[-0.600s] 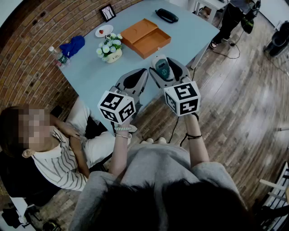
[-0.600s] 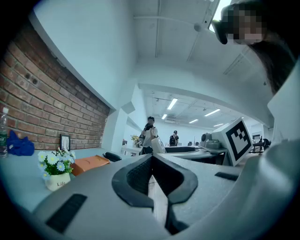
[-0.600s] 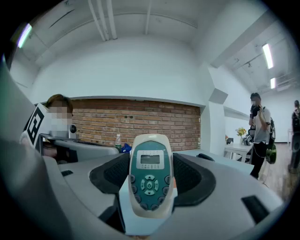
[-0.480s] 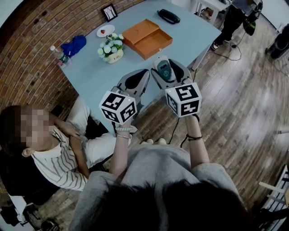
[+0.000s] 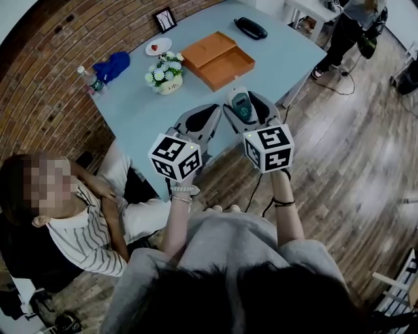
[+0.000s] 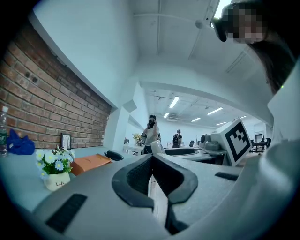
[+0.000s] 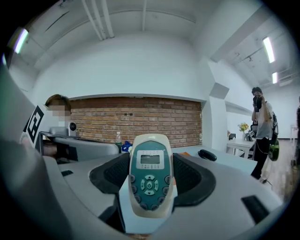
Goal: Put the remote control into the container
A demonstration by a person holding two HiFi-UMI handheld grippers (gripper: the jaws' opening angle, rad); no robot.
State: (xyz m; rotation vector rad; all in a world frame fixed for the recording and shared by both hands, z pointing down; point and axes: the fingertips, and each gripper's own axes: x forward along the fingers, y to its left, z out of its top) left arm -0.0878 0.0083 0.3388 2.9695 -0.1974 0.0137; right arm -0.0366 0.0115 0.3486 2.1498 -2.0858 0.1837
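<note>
I count two claws, one remote and one container. My right claw (image 5: 245,106) is grasping the remote (image 5: 241,102): in the right gripper view both pads press its sides, with the jaws set wide. The remote's long axis runs along the jaws, pointing away from me toward the worktop (image 5: 130,111). Its button face is up, the display end is farthest out, and its tip pokes past the jaw tips. It is held in the air over the worktop's near edge, well apart from the container (image 5: 219,59).

My left claw (image 5: 196,122) is clenched, pad tips meeting, with nothing in it. It sits just beside the right one.

The container is orange, open and shallow, and lies flat toward the far side of the worktop. Also on the worktop I see one flowerpot (image 5: 166,75) near the container, one plate (image 5: 155,46), one blue cloth (image 5: 112,65), one bottle (image 5: 89,79), one frame (image 5: 165,19) and one black object (image 5: 251,28) beyond the container.

There are two other people: one seated (image 5: 72,215) at my left, one standing (image 5: 356,26) past the worktop's far corner.
</note>
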